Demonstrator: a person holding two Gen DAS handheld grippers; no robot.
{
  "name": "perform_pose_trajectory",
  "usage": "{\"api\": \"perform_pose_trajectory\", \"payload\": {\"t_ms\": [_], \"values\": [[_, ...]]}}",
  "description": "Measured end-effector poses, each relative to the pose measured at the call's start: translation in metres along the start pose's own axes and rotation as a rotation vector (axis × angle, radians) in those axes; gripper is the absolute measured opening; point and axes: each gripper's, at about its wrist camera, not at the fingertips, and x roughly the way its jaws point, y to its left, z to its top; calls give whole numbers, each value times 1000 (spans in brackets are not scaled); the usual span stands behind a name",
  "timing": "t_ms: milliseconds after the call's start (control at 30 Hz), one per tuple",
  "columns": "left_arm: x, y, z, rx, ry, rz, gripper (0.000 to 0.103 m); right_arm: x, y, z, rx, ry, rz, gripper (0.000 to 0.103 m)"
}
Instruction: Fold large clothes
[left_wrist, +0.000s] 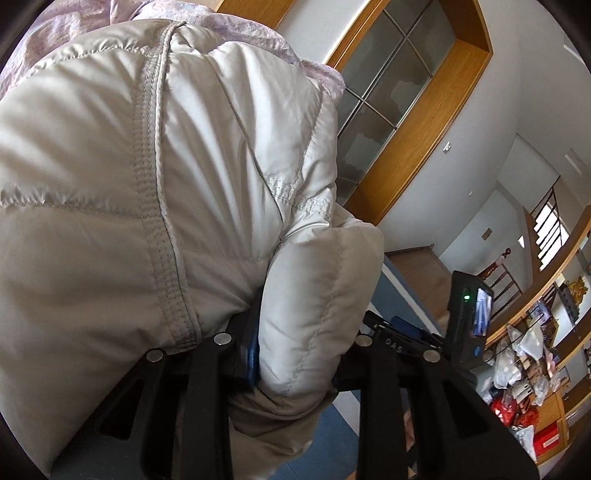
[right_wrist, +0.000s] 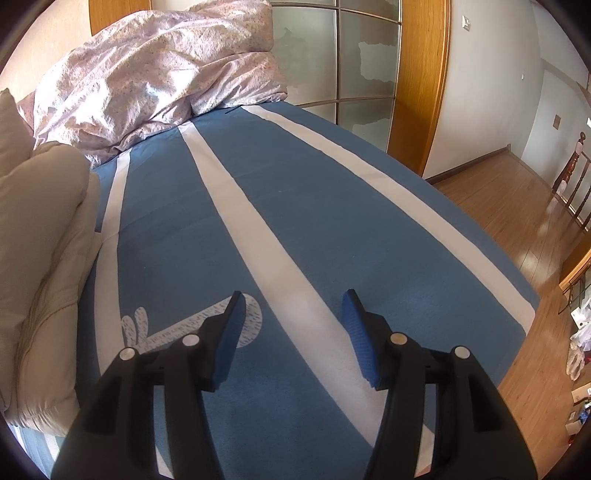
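Note:
A puffy beige quilted jacket (left_wrist: 155, 177) fills most of the left wrist view. My left gripper (left_wrist: 295, 354) is shut on a thick fold of the jacket, which bulges between the jaws and hides the fingertips; one blue pad (left_wrist: 254, 356) shows beside the fabric. The right gripper's black body with a small screen (left_wrist: 471, 321) shows behind it. In the right wrist view the jacket (right_wrist: 40, 266) lies bunched at the left of the bed. My right gripper (right_wrist: 293, 326) is open and empty above the blue sheet, to the right of the jacket.
The bed has a blue sheet with white stripes (right_wrist: 314, 206). A crumpled pink floral duvet (right_wrist: 159, 70) lies at its far end. A wood-framed glass door (right_wrist: 365, 62) stands behind. Wooden floor (right_wrist: 517, 229) lies to the right, with cluttered shelves (left_wrist: 524, 369).

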Motion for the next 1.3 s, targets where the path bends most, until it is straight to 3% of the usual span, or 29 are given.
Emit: {"api": "perform_pose_trajectory", "payload": {"t_ms": [233,333,400,500,767,967,1100,1300], "values": [[-2,-7,-2,76,-5,53,31,0,0,-1,-3,0,-6,56],[-7,-18,-5,119,-13,60,44,0,0,-1,-1,2,-7,56],[-10,-26,-6,139,-14,33,67,0,-1,-1,5,3,-5,56],[-14,-42,-11,196,-23,34,81,-2,-2,-3,14,3,-5,56],[-24,-65,-13,230,-15,0,81,-5,-4,-5,28,7,-11,56],[-60,-65,-10,199,-53,-2,81,-11,-9,-8,60,9,-15,55],[-89,-54,-1,180,-121,40,81,-25,-14,-6,69,-20,-34,55],[-110,-27,12,133,-174,169,81,-48,-22,3,89,-77,-62,55]]}}
